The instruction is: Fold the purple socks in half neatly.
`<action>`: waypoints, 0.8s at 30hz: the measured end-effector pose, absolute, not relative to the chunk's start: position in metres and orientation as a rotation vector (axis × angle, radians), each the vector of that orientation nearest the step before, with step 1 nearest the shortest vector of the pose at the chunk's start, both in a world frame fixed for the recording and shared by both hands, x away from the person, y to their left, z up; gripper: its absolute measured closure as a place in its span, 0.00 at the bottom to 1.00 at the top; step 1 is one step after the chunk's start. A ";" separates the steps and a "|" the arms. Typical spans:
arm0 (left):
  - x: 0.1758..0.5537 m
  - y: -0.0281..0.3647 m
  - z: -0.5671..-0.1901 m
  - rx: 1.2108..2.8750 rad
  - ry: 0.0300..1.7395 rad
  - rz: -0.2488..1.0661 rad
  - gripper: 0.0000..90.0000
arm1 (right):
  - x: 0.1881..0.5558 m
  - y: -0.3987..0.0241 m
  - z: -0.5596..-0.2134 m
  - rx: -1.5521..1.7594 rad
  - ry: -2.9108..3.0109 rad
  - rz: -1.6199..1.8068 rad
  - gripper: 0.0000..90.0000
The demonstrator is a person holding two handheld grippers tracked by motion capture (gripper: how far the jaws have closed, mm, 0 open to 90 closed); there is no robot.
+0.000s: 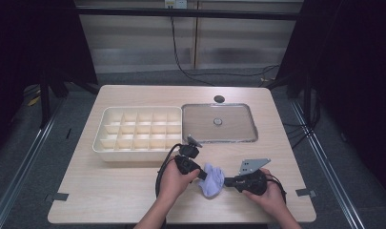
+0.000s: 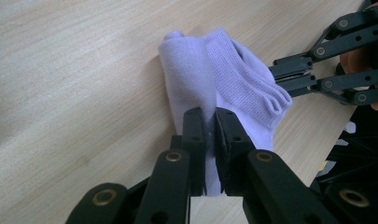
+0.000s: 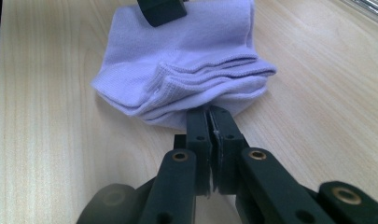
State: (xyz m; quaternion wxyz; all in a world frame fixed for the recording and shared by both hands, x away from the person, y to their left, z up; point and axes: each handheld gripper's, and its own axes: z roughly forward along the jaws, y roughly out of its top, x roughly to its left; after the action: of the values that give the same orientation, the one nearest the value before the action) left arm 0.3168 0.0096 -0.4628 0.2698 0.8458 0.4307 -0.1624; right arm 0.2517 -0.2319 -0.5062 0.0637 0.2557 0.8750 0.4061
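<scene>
A folded lilac sock (image 1: 212, 180) lies on the wooden table near its front edge, between my two grippers. In the left gripper view my left gripper (image 2: 211, 121) pinches a fold of the sock (image 2: 224, 74) between its black jaws; from above it (image 1: 203, 175) meets the sock's left side. My right gripper (image 3: 209, 116) is shut on the near edge of the sock (image 3: 186, 60), by the ribbed cuff layers. In the high view it (image 1: 225, 182) comes in from the right. The right gripper's linkage (image 2: 294, 77) touches the cuff at the far side.
A cream box with several small compartments (image 1: 102, 129) stands behind the hands at centre left. Beside it on the right lies a flat clear lid with a knob (image 1: 250, 124). A round cable hole (image 1: 219, 98) sits behind the lid.
</scene>
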 end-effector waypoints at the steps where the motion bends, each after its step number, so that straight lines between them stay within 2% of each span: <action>1: 0.317 0.009 -0.462 2.285 1.151 -0.443 0.92 | 0.252 -0.232 -0.506 0.774 2.642 1.227 0.97; 24: 0.314 0.001 -0.453 2.301 1.125 -0.455 0.94 | 0.251 -0.229 -0.506 0.760 2.650 1.231 0.97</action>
State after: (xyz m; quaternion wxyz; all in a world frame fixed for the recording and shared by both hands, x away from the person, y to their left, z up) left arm 0.3143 0.0007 -0.4533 0.2666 0.8525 0.4168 -0.1686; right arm 0.2513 -0.2292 -0.5064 0.0610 0.2514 0.8761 0.4069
